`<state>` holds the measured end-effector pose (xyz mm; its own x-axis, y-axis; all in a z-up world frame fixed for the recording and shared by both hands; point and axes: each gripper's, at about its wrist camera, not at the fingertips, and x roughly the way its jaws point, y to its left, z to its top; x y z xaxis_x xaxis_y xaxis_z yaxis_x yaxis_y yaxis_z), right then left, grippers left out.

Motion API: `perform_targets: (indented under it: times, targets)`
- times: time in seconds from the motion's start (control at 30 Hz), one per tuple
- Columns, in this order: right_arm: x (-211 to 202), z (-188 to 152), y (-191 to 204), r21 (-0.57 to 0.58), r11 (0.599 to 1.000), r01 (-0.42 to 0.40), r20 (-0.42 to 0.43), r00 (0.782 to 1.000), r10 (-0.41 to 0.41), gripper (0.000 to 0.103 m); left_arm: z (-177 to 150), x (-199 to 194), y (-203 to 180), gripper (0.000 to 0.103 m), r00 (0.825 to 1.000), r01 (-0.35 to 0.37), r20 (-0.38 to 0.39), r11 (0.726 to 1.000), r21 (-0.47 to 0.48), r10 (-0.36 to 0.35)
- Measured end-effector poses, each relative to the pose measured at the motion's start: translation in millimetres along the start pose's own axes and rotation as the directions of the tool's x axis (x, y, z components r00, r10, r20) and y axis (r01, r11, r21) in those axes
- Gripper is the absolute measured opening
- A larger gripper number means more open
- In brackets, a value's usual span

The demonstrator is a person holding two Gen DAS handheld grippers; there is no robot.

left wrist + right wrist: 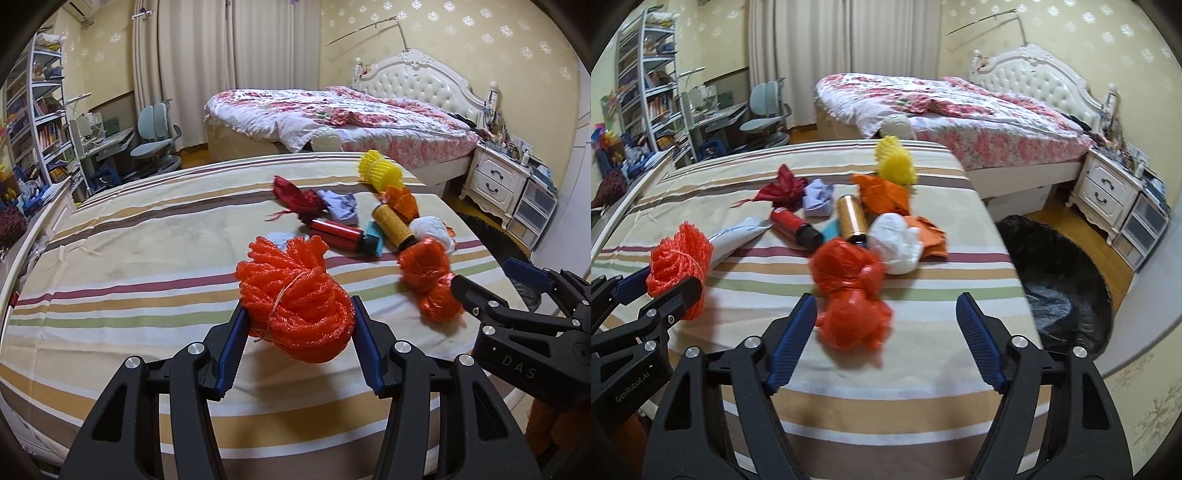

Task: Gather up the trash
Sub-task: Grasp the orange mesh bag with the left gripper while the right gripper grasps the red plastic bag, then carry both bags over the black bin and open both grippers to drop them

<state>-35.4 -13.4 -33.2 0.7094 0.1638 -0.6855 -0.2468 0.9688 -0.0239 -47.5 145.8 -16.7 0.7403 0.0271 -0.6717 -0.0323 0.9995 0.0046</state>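
My left gripper [297,308] is shut on a bundle of orange-red foam netting [295,295], held just above the striped bed sheet [129,288]; the right wrist view shows the same bundle [679,254] at the left. My right gripper [886,299] is open, its jaws wide either side of a knotted red plastic bag [849,295] lying on the sheet, pads not pressing it. Beyond lie a white crumpled bag [897,243], a gold can [853,218], a red can [792,223], orange paper [882,194] and yellow netting [895,162].
A black-lined trash bin [1060,284] stands on the floor off the sheet's right edge. A white tube [738,236], dark red wrapper [783,188] and lavender paper [818,197] lie further back. A flowered bed [960,110], nightstand [1108,192] and desk chair [764,114] are beyond.
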Motion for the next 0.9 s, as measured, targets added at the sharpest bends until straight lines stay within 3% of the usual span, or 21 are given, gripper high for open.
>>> perform_targets:
  times: [0.17,0.3,0.53,0.9]
  targets:
    - [15.5,1.9,16.9,-0.041,0.999,-0.022,-0.043,0.999,0.02,0.061,-0.8,2.8,8.1,0.053,1.0,0.017,-0.001,1.0,-0.016,-0.017]
    - [25.3,-0.5,15.8,-0.035,0.999,-0.04,-0.083,0.996,0.037,0.034,-2.3,7.0,7.7,0.053,1.0,0.028,-0.01,0.999,-0.015,-0.028]
    - [10.4,-1.0,10.1,-0.016,0.999,-0.041,-0.045,0.998,0.041,0.031,-2.7,5.2,4.7,0.053,0.999,0.045,-0.009,0.999,-0.015,-0.045]
    - [-29.5,1.5,-17.7,0.029,0.999,-0.023,0.048,0.999,0.021,0.03,3.9,-19.9,-18.8,0.053,0.994,0.088,0.061,0.996,0.027,-0.089]
